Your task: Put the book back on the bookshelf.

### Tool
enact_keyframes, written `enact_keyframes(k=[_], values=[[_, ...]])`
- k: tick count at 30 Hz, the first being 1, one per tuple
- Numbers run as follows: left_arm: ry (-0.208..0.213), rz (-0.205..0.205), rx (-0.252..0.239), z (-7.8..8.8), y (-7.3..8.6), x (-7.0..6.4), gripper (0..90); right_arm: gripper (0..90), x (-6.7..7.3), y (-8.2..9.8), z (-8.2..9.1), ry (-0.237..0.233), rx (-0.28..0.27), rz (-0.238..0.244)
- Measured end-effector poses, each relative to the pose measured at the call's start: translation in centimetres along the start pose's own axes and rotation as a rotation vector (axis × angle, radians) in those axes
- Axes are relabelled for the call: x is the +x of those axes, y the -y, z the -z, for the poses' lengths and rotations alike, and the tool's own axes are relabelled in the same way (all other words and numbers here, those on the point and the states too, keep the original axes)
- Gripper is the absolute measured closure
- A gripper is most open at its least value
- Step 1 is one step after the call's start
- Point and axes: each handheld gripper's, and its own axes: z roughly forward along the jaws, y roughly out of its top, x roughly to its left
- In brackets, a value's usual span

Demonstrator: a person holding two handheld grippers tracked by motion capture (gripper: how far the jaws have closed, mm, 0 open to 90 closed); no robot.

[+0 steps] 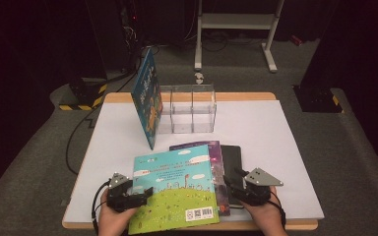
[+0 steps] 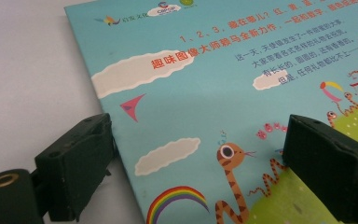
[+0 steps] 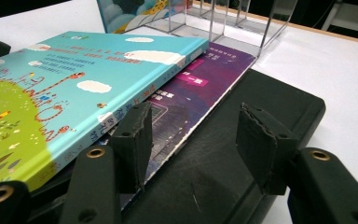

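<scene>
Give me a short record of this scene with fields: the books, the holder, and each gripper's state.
top book: light-blue picture book with green hill, flat on the stack
under it: purple paperback book, then a black flat book
standing book: blue picture book, leaning against the holder's left side
holder: clear acrylic divider rack; I see nothing in its slots
table: white tabletop
left gripper: fingers open, straddling the top book's left edge
right gripper: fingers open over the stack's right side; contact unclear
</scene>
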Motion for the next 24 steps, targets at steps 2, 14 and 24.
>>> enact_keyframes(k=[2,14,24], values=[[0.002,0.01,-0.004,0.0,0.0,0.0,8.9,45.4,0.1,0.0,-0.1,-0.004,0.002,0.002],[-0.006,0.016,-0.006,0.0,0.0,0.0,10.4,45.5,0.6,-0.2,-0.4,-0.02,0.01,0.007],[0.007,0.022,-0.004,-0.2,0.1,-0.5,12.8,44.6,1.4,-0.5,-0.4,-0.063,-0.008,0.009]])
